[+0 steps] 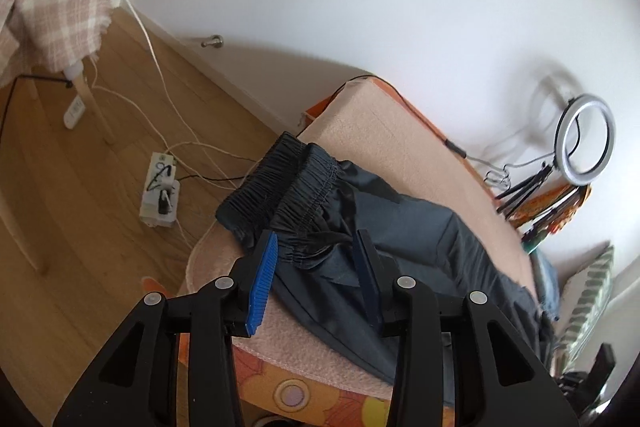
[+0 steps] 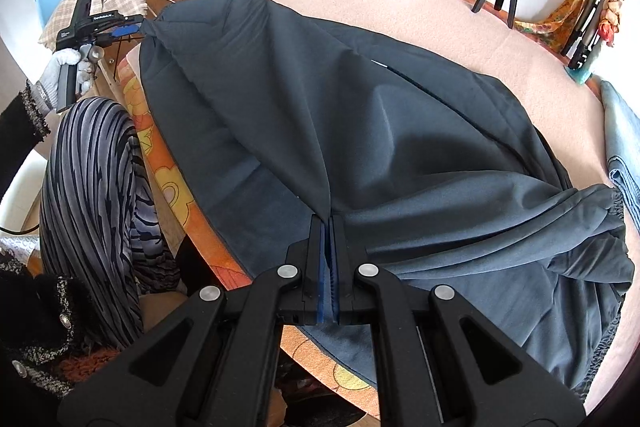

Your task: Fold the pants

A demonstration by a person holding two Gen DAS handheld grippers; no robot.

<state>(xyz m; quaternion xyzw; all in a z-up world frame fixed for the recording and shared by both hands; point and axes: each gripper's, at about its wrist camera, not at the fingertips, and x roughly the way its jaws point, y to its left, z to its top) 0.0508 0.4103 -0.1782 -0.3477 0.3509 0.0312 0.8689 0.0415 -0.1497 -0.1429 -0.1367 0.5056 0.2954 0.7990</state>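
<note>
right tool (image 2: pixel 328 227) pinching smooth dark pants (image 2: pixel 400 131)

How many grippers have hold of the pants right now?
1. The right gripper is shut on a fold of the pants. The left gripper is open at the waistband.

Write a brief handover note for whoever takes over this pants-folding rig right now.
Left gripper: open, poised at the elastic waistband, which overhangs the table edge.
Right gripper: shut on a pinch of the pants near the front edge.
The pants lie spread and rumpled across the table.
Done: no neat fold visible.
Left: probably grip the waistband, fold, smooth.
</note>
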